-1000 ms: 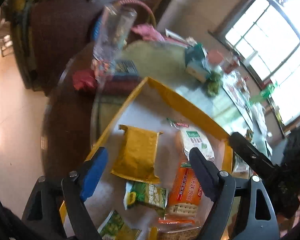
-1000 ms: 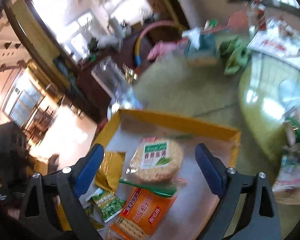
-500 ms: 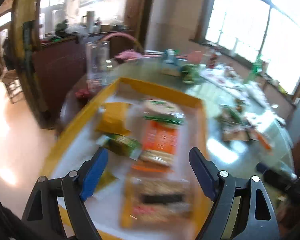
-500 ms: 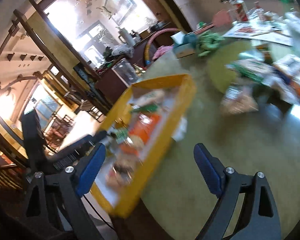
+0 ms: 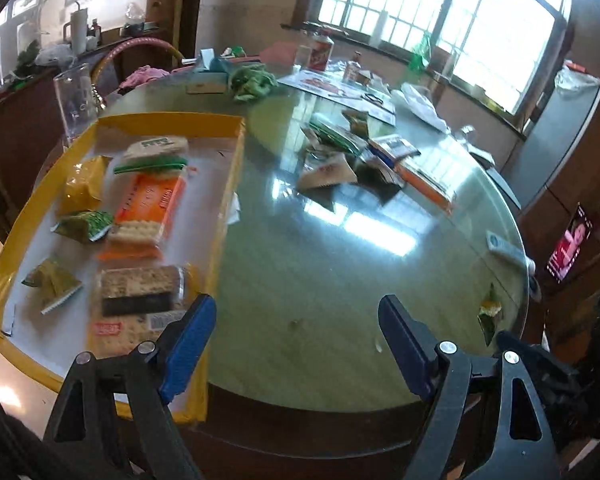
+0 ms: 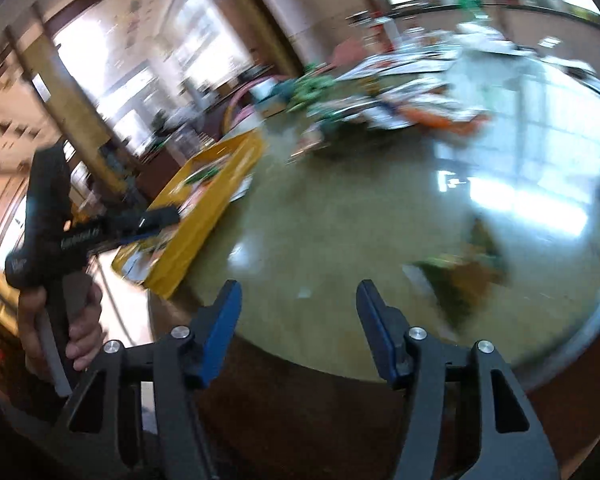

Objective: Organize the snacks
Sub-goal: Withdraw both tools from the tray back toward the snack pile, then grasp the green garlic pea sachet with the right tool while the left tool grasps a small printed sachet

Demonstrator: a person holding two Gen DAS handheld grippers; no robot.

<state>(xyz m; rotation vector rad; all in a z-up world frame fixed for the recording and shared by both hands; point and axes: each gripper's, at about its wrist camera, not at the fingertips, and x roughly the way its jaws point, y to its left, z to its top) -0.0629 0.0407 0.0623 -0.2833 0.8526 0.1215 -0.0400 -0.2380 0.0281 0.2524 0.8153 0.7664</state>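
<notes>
Left wrist view: the left gripper point(image 5: 296, 344) hangs spread and empty over the glass desk point(image 5: 320, 264). The yellow tray point(image 5: 226, 204) holds six or so packets; the loose snacks point(image 5: 364, 160) lie well apart on the desk. They are probably light, crinkly and crushable (pinch a sealed edge).

Right wrist view: blurred; the right gripper point(image 6: 298, 320) is spread, empty.

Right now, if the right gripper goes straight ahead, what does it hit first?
Probably nothing solid: the open right gripper points over bare glass tabletop. The blurred snack pile lies beyond; depth is unclear.
</notes>
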